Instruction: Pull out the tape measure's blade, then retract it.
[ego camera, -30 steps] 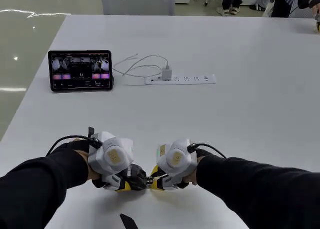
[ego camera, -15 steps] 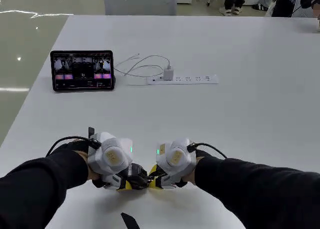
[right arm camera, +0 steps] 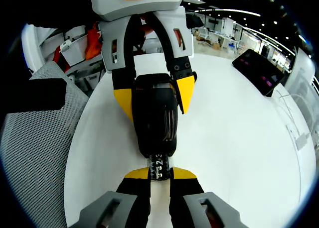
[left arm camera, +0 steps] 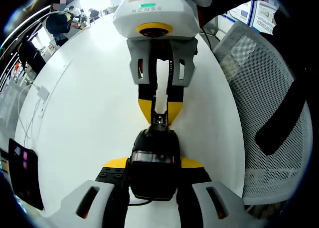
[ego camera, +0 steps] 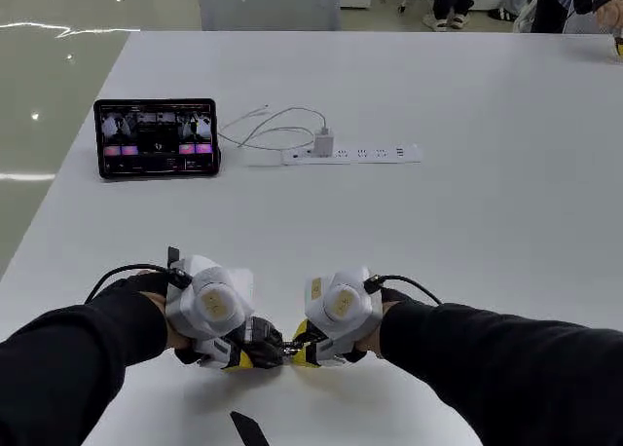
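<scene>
A black tape measure (left arm camera: 153, 174) sits between the yellow-tipped jaws of my left gripper (left arm camera: 154, 163), which is shut on its case just above the white table (ego camera: 438, 222). My right gripper (right arm camera: 159, 174) is shut on the blade (right arm camera: 159, 166), and only a short printed length shows outside the case (right arm camera: 155, 118). In the left gripper view the right gripper (left arm camera: 160, 110) comes in from the top and pinches the blade's end hook (left arm camera: 159, 119). In the head view both grippers meet near the front edge, the left gripper (ego camera: 255, 347) and right gripper (ego camera: 297, 347) almost touching.
A tablet (ego camera: 156, 137) stands at the far left of the table. A power strip (ego camera: 355, 155) with a white charger and loose cable (ego camera: 273, 130) lies behind the grippers. A small black object (ego camera: 248, 429) lies at the front edge. A mesh chair (left arm camera: 264, 113) is beside the table.
Both grippers keep the same hold and stay close together. Only the head camera has shifted slightly.
</scene>
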{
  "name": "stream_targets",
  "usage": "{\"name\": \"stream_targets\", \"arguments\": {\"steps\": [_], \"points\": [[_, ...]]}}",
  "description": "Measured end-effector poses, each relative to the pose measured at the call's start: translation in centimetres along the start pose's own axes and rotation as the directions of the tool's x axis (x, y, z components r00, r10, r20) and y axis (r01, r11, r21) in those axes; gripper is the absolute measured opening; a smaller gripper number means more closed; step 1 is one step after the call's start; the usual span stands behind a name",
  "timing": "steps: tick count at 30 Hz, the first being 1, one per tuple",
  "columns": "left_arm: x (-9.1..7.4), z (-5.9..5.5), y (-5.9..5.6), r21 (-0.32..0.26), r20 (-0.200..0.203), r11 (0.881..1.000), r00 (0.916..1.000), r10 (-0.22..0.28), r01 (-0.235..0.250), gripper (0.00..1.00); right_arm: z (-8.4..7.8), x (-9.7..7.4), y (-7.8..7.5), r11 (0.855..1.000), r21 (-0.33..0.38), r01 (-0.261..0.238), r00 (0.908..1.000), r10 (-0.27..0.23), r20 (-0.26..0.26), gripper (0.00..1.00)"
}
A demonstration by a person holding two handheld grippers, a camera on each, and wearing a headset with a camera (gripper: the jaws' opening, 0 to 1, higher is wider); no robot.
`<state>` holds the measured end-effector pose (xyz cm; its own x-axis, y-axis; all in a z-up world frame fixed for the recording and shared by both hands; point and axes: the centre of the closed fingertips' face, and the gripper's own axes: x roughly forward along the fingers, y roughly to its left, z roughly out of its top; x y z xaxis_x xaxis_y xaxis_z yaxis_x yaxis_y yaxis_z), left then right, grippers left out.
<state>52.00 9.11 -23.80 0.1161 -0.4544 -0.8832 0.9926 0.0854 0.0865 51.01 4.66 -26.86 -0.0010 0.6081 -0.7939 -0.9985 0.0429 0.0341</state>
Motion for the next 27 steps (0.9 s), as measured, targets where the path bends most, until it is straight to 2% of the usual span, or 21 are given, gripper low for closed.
{"name": "stream_targets", "arguments": {"steps": [27], "points": [[0.1, 0.2, -0.2, 0.011, -0.005, 1.000, 1.0000, -0.006, 0.006, 0.30, -1.6, -1.1, 0.4, 1.000, 0.031, 0.006, 0.9999, -0.006, -0.011, 0.10]]}}
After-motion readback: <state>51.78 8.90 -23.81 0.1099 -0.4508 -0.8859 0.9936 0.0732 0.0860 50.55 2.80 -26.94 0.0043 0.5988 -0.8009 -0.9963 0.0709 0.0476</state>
